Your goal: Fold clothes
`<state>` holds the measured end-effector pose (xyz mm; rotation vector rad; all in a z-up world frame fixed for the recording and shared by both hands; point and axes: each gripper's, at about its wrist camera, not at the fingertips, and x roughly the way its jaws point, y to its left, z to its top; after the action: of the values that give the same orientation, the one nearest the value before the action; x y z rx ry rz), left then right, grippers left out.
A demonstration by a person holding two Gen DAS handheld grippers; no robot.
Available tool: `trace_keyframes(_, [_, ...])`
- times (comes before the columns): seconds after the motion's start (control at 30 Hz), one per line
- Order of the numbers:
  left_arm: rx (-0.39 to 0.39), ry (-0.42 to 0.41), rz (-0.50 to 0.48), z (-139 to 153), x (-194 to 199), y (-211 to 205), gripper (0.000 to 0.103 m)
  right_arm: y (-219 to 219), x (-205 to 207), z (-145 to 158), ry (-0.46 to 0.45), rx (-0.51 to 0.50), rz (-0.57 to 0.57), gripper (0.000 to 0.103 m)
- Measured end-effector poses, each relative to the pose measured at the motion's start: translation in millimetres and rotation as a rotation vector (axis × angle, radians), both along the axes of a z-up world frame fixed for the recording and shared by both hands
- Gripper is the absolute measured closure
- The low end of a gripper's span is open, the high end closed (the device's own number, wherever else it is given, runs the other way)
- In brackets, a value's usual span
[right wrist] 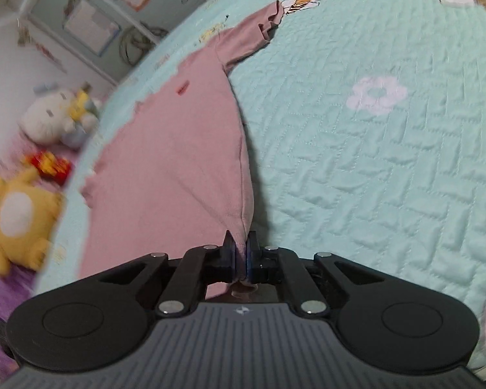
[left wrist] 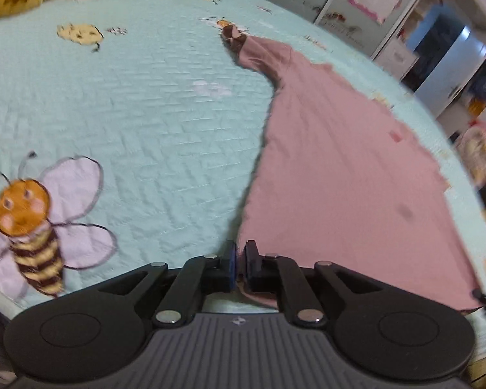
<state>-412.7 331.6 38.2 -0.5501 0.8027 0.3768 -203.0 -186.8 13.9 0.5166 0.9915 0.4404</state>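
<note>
Gripping the pink garment [left wrist: 340, 178] at its near hem, I have both tools clamped on cloth: the left gripper [left wrist: 239, 253] pinches one corner, the right gripper [right wrist: 239, 246] the other. The garment lies spread on the mint bee-print quilt [left wrist: 145, 113]; its far sleeve looks bunched, though blur obscures it.

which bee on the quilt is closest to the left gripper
The big orange-faced bee with lilac wings, near the fingers' left; the other bees are small and far up the quilt.
</note>
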Motion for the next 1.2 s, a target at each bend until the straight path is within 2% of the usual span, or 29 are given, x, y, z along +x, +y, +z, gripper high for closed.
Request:
trace_keyframes(0.03, [-0.001,0.008,-0.010,-3.9,1.9,-0.7,0.096,1.6,1.1,-1.2,0.001,-0.025,0.005,0.098])
trace_keyframes(0.13, [0.020,0.010,-0.009,-8.3,0.3,-2.7,0.093,-11.5,4.8,-18.2,0.067,0.110,-0.031,0.092])
trace_keyframes(0.2, [0.025,0.008,-0.005,-8.5,-0.6,-1.9,0.091,-26.7,2.3,-21.3,0.081,0.214,-0.064,0.072])
trace_keyframes(0.27, [0.016,0.005,-0.004,-9.1,0.3,1.0,0.091,-40.3,-3.3,-19.7,0.066,0.253,-0.088,0.062])
trace_keyframes(0.3, [0.014,0.005,-0.001,-9.5,0.5,2.4,0.092,-43.6,-6.7,-17.6,0.053,0.245,-0.081,0.061])
trace_keyframes(0.5, [-0.004,0.015,0.001,-9.5,1.6,8.3,0.093,-40.4,-18.4,-9.4,-0.029,0.148,0.011,0.061])
trace_keyframes(0.63, [0.030,0.031,-0.008,-9.9,3.5,2.6,0.093,-38.3,-17.1,-13.7,-0.049,0.117,0.024,0.062])
trace_keyframes(0.67, [0.036,0.036,-0.008,-9.4,4.3,1.7,0.092,-34.8,-17.0,-13.0,-0.057,0.071,0.025,0.074])
trace_keyframes(0.7, [0.040,0.042,-0.008,-9.1,4.9,1.2,0.092,-31.4,-17.0,-12.4,-0.064,0.025,0.025,0.094])
trace_keyframes(0.73, [0.042,0.046,-0.007,-8.8,5.4,0.9,0.092,-27.2,-17.6,-10.4,-0.063,-0.040,0.040,0.094])
trace_keyframes(0.83, [0.071,0.063,-0.010,-6.2,7.6,-3.8,0.091,-19.5,-19.3,1.8,-0.079,-0.124,0.097,0.093])
trace_keyframes(0.87, [0.088,0.071,-0.016,-5.0,8.7,-6.7,0.091,-17.6,-19.7,6.6,-0.084,-0.147,0.113,0.089])
trace_keyframes(0.93, [0.127,0.085,-0.024,-2.2,9.6,-13.1,0.091,-19.7,-19.8,17.3,-0.106,-0.126,0.109,0.086])
trace_keyframes(1.0, [0.156,0.091,-0.020,0.8,8.8,-18.8,0.091,-24.8,-16.8,24.7,-0.144,-0.091,0.069,0.077])
trace_keyframes(1.1, [0.183,0.087,0.007,6.8,4.5,-25.4,0.091,-26.8,-5.9,27.1,-0.179,-0.040,0.024,0.076])
trace_keyframes(1.2, [0.216,0.061,0.053,18.0,-4.5,-30.7,0.091,-14.1,1.3,8.1,-0.160,-0.154,0.049,0.077])
